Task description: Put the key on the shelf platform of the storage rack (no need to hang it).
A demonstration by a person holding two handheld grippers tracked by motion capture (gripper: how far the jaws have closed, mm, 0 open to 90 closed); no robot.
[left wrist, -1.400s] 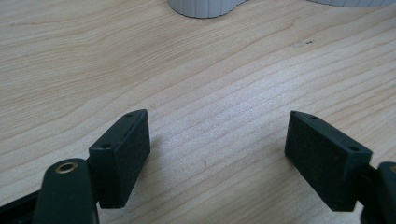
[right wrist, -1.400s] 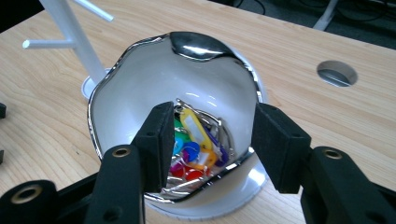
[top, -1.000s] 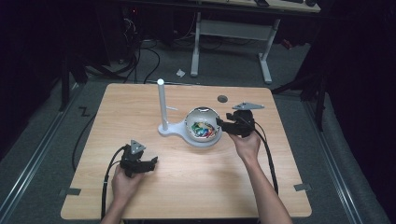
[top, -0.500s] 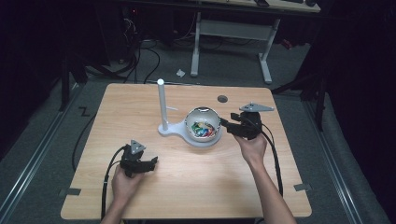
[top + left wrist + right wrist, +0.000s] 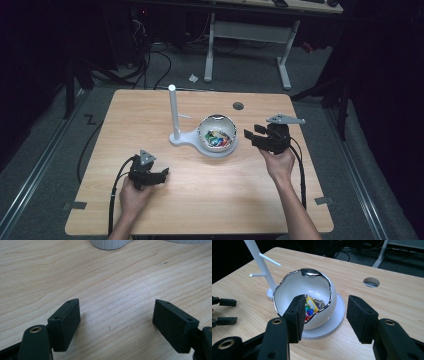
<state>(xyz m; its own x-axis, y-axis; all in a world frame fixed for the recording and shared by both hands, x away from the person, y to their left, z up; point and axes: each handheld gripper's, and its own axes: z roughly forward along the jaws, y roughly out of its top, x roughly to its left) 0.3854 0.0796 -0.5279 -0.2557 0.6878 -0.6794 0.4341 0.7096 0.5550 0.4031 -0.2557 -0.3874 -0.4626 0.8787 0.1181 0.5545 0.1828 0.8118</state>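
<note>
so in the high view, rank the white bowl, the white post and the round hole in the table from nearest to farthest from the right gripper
Measured from the right gripper:
1. White bowl, just to its left on the stand's round base.
2. Round hole, farther back on the table, slightly left of the gripper.
3. White post, upright beyond the bowl's far side, farthest left.

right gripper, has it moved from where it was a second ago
Yes. In the high view the right gripper, open and empty with jaws just closing a little, has backed away rightward from the white bowl.
</note>
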